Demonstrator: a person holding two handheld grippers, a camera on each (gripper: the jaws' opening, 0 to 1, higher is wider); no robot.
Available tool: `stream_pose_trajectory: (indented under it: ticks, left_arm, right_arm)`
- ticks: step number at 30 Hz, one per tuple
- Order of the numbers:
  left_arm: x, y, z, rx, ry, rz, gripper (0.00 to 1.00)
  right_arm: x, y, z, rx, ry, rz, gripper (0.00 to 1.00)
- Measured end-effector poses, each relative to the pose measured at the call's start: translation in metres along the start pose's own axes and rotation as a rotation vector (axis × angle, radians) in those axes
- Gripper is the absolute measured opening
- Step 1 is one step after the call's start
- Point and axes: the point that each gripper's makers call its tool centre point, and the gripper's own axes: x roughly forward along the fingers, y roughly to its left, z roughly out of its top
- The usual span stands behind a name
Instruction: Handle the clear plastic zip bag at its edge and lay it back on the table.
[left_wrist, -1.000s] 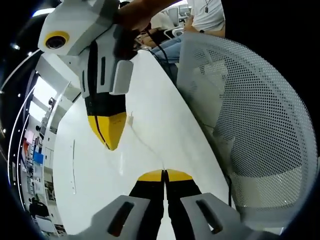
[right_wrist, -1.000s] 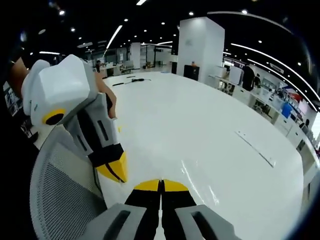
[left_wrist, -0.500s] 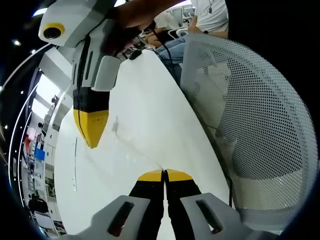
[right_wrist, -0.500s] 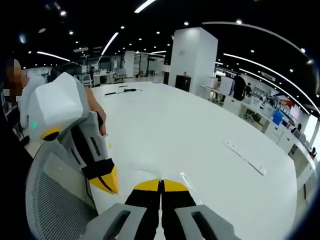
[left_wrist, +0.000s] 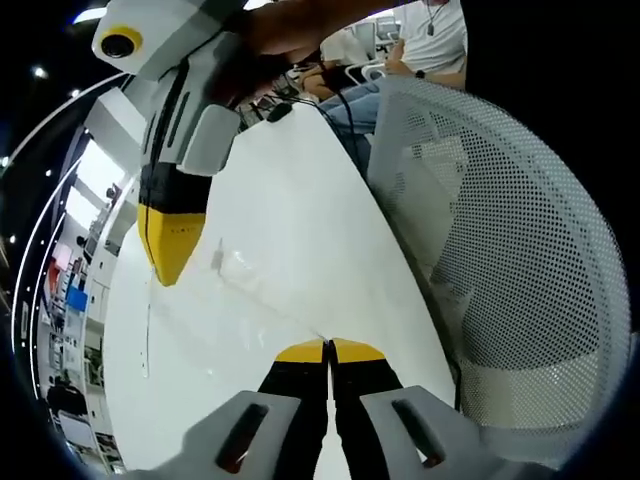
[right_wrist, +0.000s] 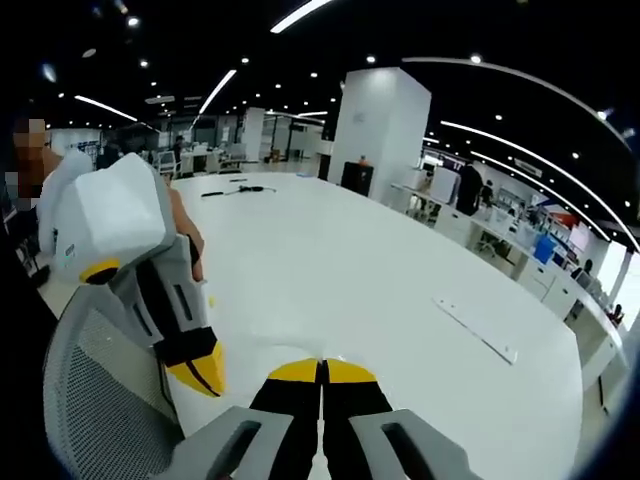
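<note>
Holding the clear plastic zip bag stretched between both grippers above the white table. Left gripper: jaws fully closed, pinching bag edge at yellow tips. Right gripper, entering left gripper view from upper left: tips look closed on opposite edge, though the pinch itself is hard to confirm. In right gripper view, right gripper jaws are pressed together w/ a glint of film at the tips; left gripper sits just beside, lower left.

Risks (judgement): thin slick film may slip from either pinch if pulled too taut; uneven release could leave bag folded or hanging off table edge near mesh chair.

Materials: bag is transparent, creased, nearly invisible vs. glossy table. Jaw tips are yellow, tapered; gripper bodies are white/black hard plastic. Chair back is perforated grey mesh, curved.
</note>
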Motion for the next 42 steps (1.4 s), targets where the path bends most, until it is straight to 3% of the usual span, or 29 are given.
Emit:
stream_pose_trajectory:
  ticks: [20, 23, 33, 42]
  left_arm:
    - [-0.007, 0.004, -0.013, -0.042, 0.013, 0.002, 0.0]
    - [-0.011, 0.007, -0.009, -0.069, -0.016, 0.002, 0.0]
    - [-0.029, 0.014, 0.011, -0.177, -0.127, 0.018, 0.04]
    - [-0.046, 0.017, 0.022, -0.215, -0.177, 0.052, 0.06]
  right_arm:
    - [0.001, 0.006, 0.003, -0.016, -0.01, 0.016, 0.0]
    - [0.004, 0.009, -0.006, -0.085, 0.032, 0.02, 0.0]
    - [0.007, 0.01, -0.009, -0.089, 0.046, 0.028, 0.0]
    - [0.012, 0.012, -0.015, -0.1, 0.062, 0.035, 0.0]
